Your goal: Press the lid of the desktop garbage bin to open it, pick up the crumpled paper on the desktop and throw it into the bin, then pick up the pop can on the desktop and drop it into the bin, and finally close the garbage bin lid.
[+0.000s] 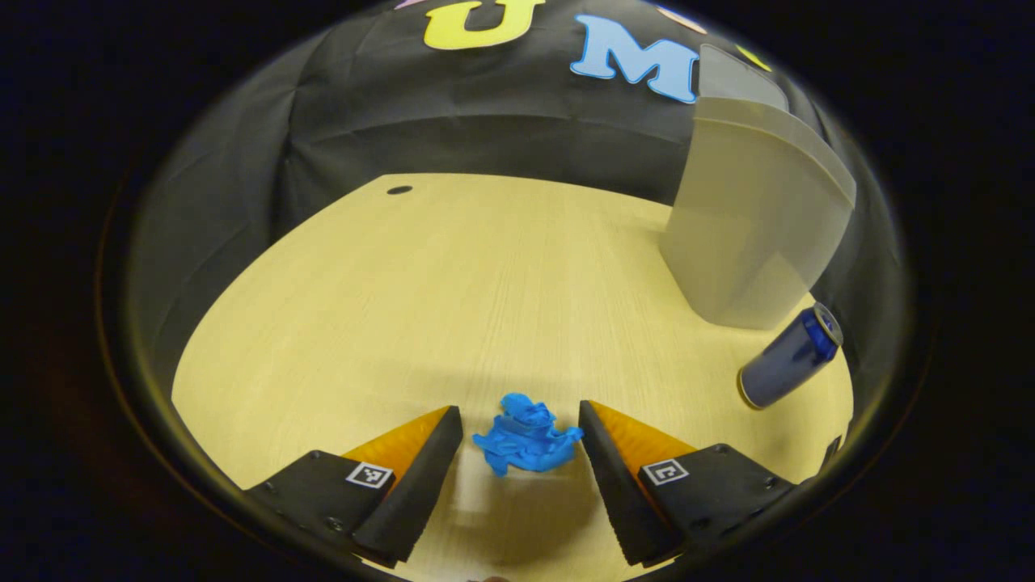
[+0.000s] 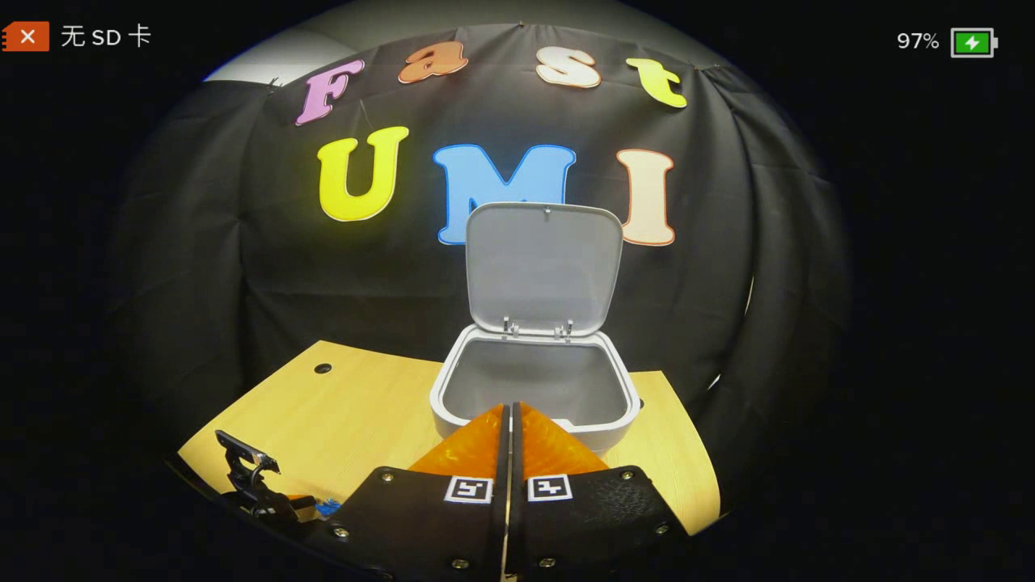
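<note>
We straddle the paper with our left gripper spread wide, ready to clench; our right gripper waits clenched empty before the open bin

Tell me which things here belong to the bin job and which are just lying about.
Job:
garbage bin, lid up
crumpled paper, between the open left gripper fingers
pop can, on its side

Just there:
desk
grommet hole

Left gripper: jaws apart, crumpled paper btwn tips, bottom centre. Bin upper right; pop can lying right. Desktop.
</note>
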